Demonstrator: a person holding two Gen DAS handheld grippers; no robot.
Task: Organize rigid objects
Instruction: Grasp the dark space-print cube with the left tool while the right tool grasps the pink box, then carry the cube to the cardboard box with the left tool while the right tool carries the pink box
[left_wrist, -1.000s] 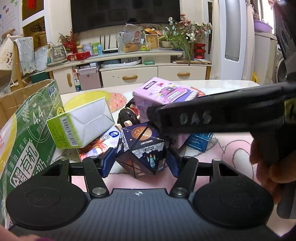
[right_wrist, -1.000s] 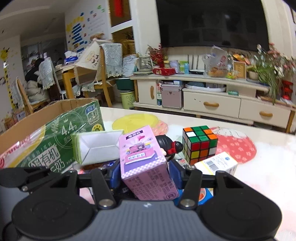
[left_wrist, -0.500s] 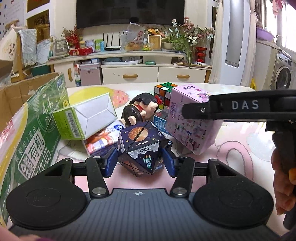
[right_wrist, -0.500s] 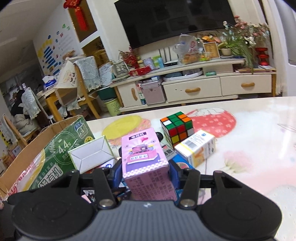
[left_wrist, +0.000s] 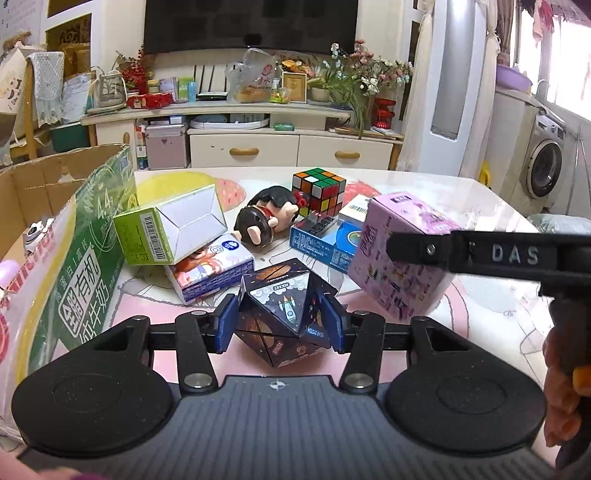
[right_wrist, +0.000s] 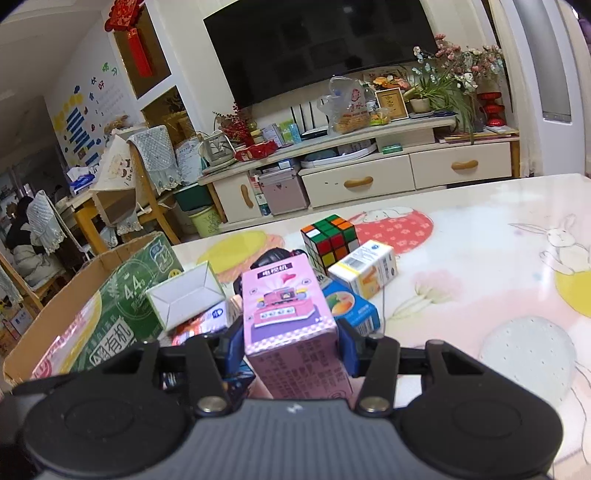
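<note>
Closest in, the left claw (left_wrist: 281, 322) has its blue pads against both sides of the dark space-print puzzle cube (left_wrist: 286, 312), its jaws closing on it near the front edge of the desk (left_wrist: 491, 317). Just to its right, the right claw (right_wrist: 291, 345) grips the pink box (right_wrist: 291, 325) by its two sides; the box looks lifted off the desk and tilted, though the underside is hard to see. Beyond these lies a loose cluster toward the desk's middle: a small tissue pack (left_wrist: 210, 273) with a green-and-white carton (left_wrist: 171, 229) leaning on it, a toy figure (left_wrist: 264, 221) on its side, a blue box (left_wrist: 325, 240) and a white-and-orange carton (right_wrist: 364, 271). A Rubik's cube (left_wrist: 318, 192) stands behind them. Along the left edge sits an open cardboard box (left_wrist: 62, 236).
</note>
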